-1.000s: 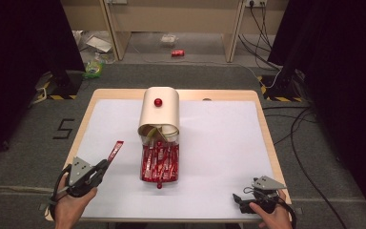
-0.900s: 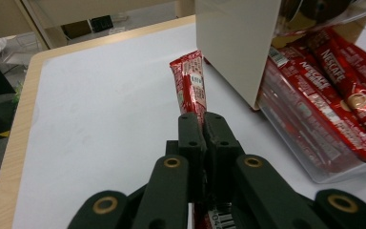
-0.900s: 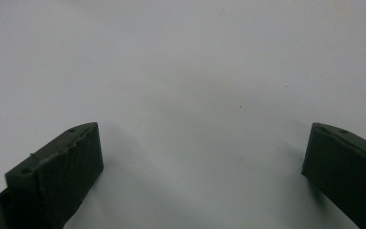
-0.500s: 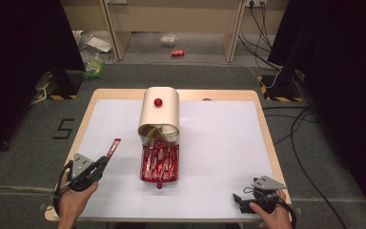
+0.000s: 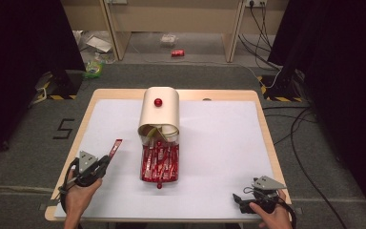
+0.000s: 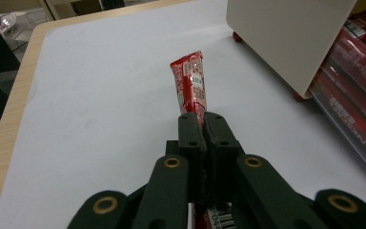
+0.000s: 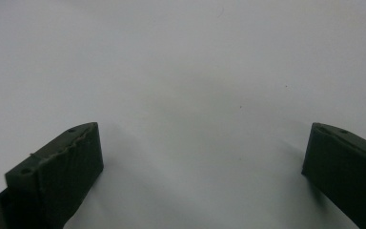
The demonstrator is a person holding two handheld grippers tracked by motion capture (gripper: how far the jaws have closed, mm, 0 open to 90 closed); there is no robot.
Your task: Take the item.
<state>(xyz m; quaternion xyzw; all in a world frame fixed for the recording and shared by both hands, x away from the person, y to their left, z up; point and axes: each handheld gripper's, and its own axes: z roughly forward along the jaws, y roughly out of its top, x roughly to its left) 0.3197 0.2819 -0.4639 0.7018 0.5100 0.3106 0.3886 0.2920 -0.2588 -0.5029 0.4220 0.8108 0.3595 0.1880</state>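
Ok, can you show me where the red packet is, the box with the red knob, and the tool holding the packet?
red packet (image 6: pixel 188 83), left gripper view, its printed upper half.
box (image 5: pixel 158 114), high view, its cream top.
left tool (image 5: pixel 106 161), high view, at its tips.

Left gripper (image 5: pixel 106 161): black body, grey three-cornered plate on top, black cable looping at 7 o'clock. In left gripper view, matte black jaws on dark linkage arms with brass-ringed pivot holes. Right gripper (image 5: pixel 237 199): same black build, grey plate, cable trailing at 3 o'clock. In right gripper view, dark blocky pads, small screw holes, ridged inner edge. Forearms bare, no sleeves.
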